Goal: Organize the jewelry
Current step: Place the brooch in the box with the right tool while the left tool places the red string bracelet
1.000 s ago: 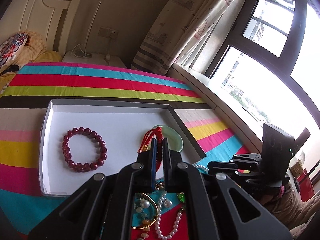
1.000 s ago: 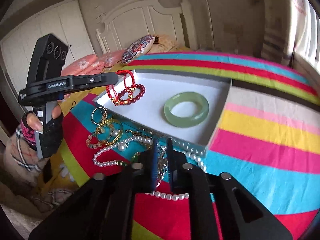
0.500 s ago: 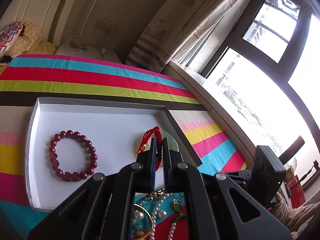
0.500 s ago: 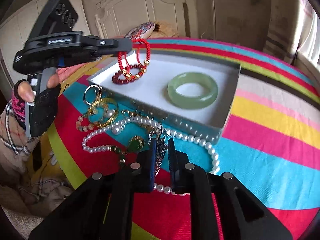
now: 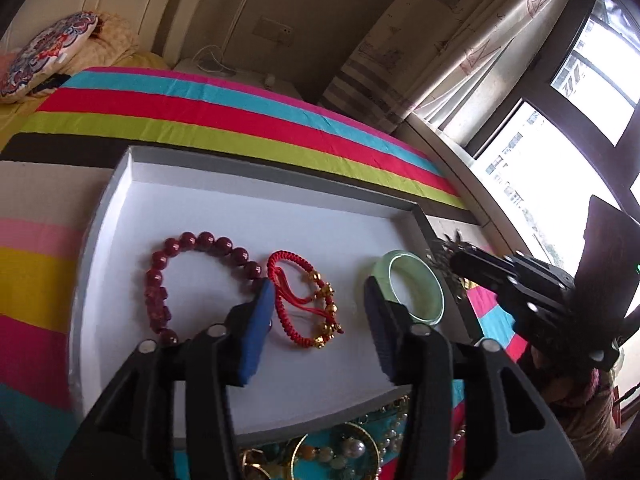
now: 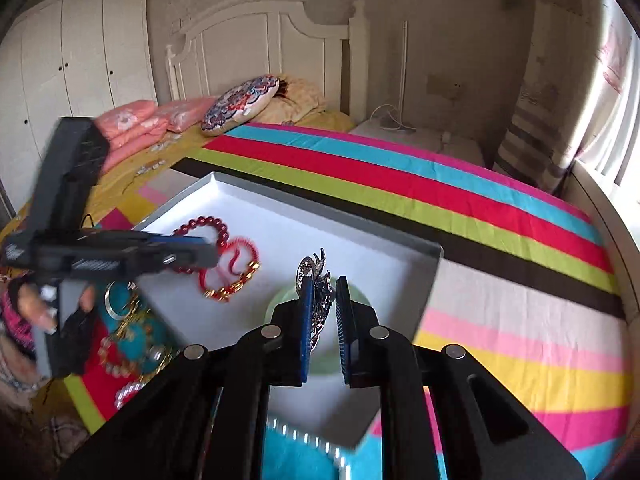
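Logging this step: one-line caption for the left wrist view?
Open left tool above white tray holding dark red bead bracelet, red cord bracelet, green jade bangle.

Daylight floods from the blown-out window; fisheye edges bend and darken, with motion blur lower left.

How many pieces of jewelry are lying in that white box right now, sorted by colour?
Dark red bead bracelet: 1
Bright red cord bracelet with gold beads: 1
Pale green bangle: 1
Total lying in the white box: 3
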`<act>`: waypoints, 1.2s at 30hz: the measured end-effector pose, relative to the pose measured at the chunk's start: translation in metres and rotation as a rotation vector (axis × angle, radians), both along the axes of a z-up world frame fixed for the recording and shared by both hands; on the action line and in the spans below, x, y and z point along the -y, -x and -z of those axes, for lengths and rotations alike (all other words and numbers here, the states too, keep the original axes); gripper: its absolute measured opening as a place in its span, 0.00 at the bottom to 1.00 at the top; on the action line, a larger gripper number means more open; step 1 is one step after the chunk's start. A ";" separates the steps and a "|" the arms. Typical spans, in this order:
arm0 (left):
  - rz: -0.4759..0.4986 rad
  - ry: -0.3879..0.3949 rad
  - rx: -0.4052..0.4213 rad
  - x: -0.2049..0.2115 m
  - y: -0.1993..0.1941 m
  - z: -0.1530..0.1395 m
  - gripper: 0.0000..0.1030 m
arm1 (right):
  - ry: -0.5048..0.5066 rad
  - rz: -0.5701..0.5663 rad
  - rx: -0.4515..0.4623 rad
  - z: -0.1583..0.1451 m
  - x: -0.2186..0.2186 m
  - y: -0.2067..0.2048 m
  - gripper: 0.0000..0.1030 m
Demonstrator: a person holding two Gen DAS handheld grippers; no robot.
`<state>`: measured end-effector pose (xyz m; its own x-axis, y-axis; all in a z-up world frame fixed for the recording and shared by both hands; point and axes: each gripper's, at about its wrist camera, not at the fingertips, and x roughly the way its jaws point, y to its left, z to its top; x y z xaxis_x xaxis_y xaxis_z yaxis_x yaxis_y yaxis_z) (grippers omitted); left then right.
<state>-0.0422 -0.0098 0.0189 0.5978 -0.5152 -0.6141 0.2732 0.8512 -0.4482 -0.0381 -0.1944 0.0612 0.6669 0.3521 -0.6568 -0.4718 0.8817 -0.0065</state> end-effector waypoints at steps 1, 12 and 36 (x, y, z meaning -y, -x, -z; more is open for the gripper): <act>-0.005 -0.003 0.017 -0.003 0.004 -0.006 0.55 | 0.008 -0.006 -0.014 0.002 -0.009 -0.013 0.13; -0.177 -0.082 0.225 -0.046 0.069 -0.050 0.94 | 0.031 0.009 -0.145 0.026 -0.046 -0.068 0.14; -0.443 -0.499 0.265 -0.074 0.149 -0.017 0.98 | -0.065 -0.165 -0.077 0.027 -0.070 0.091 0.89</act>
<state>-0.1910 0.0646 0.0359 0.8472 0.1152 -0.5186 -0.1002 0.9933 0.0570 -0.1295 -0.1247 0.0343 0.5451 0.4961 -0.6758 -0.6071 0.7895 0.0898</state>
